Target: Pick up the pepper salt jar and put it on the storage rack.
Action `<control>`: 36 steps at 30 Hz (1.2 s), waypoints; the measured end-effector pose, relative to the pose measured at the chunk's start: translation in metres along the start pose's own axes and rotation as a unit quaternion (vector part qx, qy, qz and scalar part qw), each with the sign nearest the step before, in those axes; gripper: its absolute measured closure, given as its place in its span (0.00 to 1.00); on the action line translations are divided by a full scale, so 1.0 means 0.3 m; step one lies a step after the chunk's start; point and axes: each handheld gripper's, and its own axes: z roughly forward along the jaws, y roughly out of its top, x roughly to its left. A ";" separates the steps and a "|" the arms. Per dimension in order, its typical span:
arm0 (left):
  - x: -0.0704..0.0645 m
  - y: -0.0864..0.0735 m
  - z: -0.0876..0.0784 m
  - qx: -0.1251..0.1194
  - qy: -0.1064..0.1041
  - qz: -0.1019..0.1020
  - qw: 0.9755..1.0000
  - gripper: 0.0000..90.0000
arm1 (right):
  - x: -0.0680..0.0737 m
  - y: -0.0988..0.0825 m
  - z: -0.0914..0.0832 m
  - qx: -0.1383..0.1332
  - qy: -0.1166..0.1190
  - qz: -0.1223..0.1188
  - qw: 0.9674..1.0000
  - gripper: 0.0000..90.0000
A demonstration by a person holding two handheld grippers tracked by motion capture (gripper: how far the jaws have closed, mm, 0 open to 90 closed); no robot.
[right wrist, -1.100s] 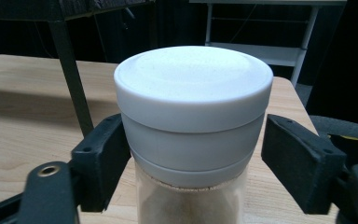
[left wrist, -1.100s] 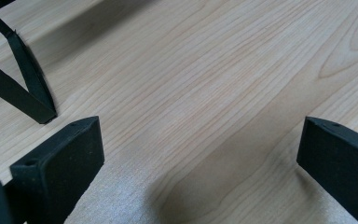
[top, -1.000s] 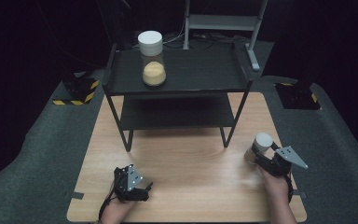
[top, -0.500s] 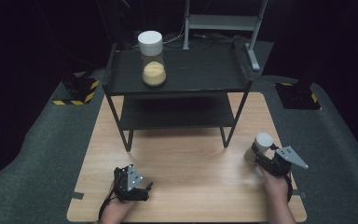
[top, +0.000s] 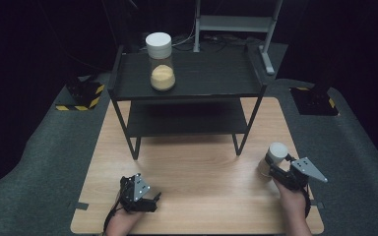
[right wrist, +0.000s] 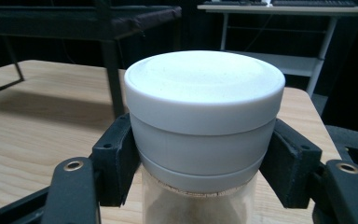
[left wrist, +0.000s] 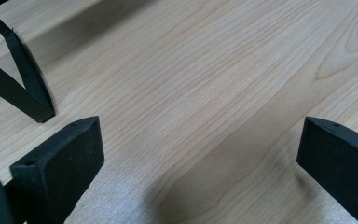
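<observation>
A small jar with a white lid stands on the wooden table at the right, in front of the shelf's right leg. My right gripper is shut on it, both jaws pressed against the lid's skirt just above the glass. A taller clear jar with a white lid and yellow powder stands on the top of the black shelf, toward its left. My left gripper rests low over the table near the front edge, open, with bare wood between its jaws.
The black two-tier shelf stands at the table's back half; one of its legs is close to my left gripper. A grey desk frame stands behind. Grey mats and yellow-black striped blocks flank the table.
</observation>
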 end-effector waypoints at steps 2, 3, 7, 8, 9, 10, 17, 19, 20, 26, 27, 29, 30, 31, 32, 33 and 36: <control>0.001 -0.001 0.000 -0.001 -0.001 0.001 1.000 0.01 | 0.008 0.005 -0.009 -0.002 0.006 -0.002 1.000 0.38; 0.001 -0.001 0.000 -0.001 -0.002 0.001 1.000 0.01 | 0.013 0.008 -0.013 -0.002 0.008 -0.004 1.000 0.38; 0.005 -0.002 -0.001 -0.001 -0.004 0.000 1.000 0.01 | 0.033 0.019 -0.028 -0.004 0.018 -0.012 1.000 0.38; 0.006 -0.001 -0.001 -0.001 -0.005 0.000 1.000 0.01 | 0.037 0.022 -0.032 -0.005 0.021 -0.013 1.000 0.38; 0.006 -0.002 -0.001 -0.001 -0.005 0.000 1.000 0.01 | 0.043 0.026 -0.037 -0.006 0.024 -0.013 1.000 0.38; 0.006 -0.002 -0.001 -0.001 -0.005 0.000 1.000 0.01 | 0.048 0.029 -0.042 -0.008 0.027 -0.016 0.999 0.38; 0.008 -0.001 0.000 -0.001 -0.007 0.000 1.000 0.01 | 0.084 0.060 -0.077 -0.025 0.051 -0.022 0.998 0.38; 0.009 -0.001 -0.001 -0.001 -0.007 0.000 1.000 0.01 | 0.099 0.070 -0.085 -0.029 0.056 -0.024 0.998 0.38; 0.009 -0.002 -0.001 -0.002 -0.007 -0.001 1.000 0.01 | 0.102 0.073 -0.087 -0.030 0.059 -0.024 0.997 0.38; 0.010 -0.002 -0.001 -0.001 -0.008 -0.001 1.000 0.01 | 0.139 0.099 -0.103 -0.040 0.081 -0.025 0.996 0.38; 0.010 -0.002 -0.001 -0.001 -0.008 0.000 1.000 0.01 | 0.142 0.103 -0.104 -0.040 0.084 -0.022 0.995 0.38; 0.010 -0.002 -0.001 -0.001 -0.008 0.001 1.000 0.01 | 0.148 0.110 -0.106 -0.044 0.093 -0.018 0.995 0.38; 0.009 -0.002 -0.001 -0.001 -0.008 0.001 1.000 0.01 | 0.153 0.114 -0.107 -0.046 0.096 -0.018 0.994 0.38; 0.010 -0.002 -0.001 -0.001 -0.009 0.001 1.000 0.01 | 0.158 0.119 -0.107 -0.047 0.099 -0.019 0.994 0.38; 0.009 -0.002 -0.001 -0.001 -0.009 0.001 1.000 0.01 | 0.164 0.124 -0.108 -0.047 0.102 -0.018 0.993 0.38; 0.010 -0.002 -0.001 -0.001 -0.009 0.001 1.000 0.01 | 0.167 0.128 -0.107 -0.049 0.106 -0.019 0.993 0.38; 0.013 -0.001 0.000 -0.001 -0.011 -0.001 1.000 0.01 | 0.179 0.140 -0.105 -0.052 0.114 -0.016 0.992 0.38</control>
